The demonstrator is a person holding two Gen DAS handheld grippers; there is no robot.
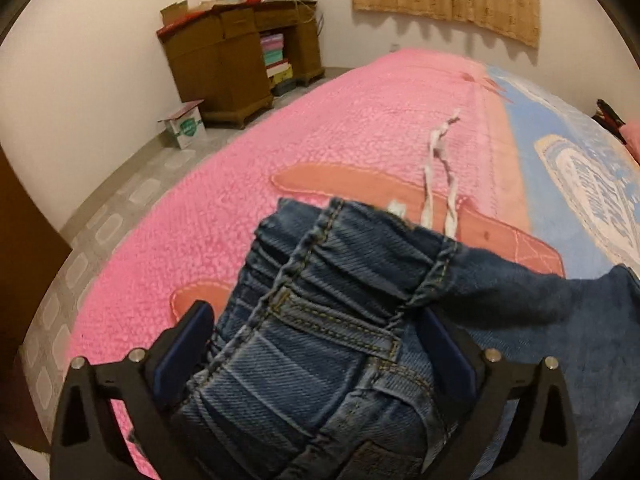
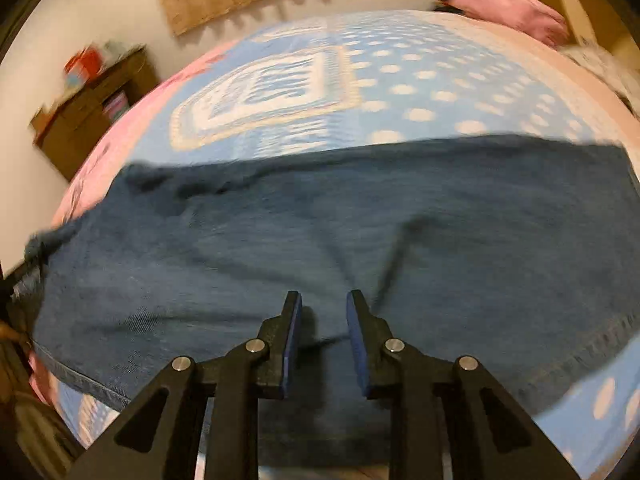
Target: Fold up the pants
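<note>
**Denim pants gathered at the waistband, ready to fold on the bed**

A bed blanket (image 1: pixel 320 128), pink at the left of the left wrist view and blue with white dots across the top of the right wrist view, serves as the work surface, probably because it gives room to lay the garment flat. The denim pants (image 2: pixel 320 220) stretch as a wide dark band across the middle of the right wrist view. Their bunched elastic waistband (image 1: pixel 320 300) fills the lower centre of the left wrist view, apparently so that end can be carried over for a fold. A white drawstring (image 1: pixel 438 176) trails from it toward the upper right. The left gripper (image 1: pixel 316 340) stands wide, its pads pressed against either side of the gathered waistband, gripping it. The right gripper (image 2: pixel 323 308), at the bottom centre, is parted by a narrow gap and holds nothing; it hovers over the denim, and whether it touches the cloth cannot be told.
</note>
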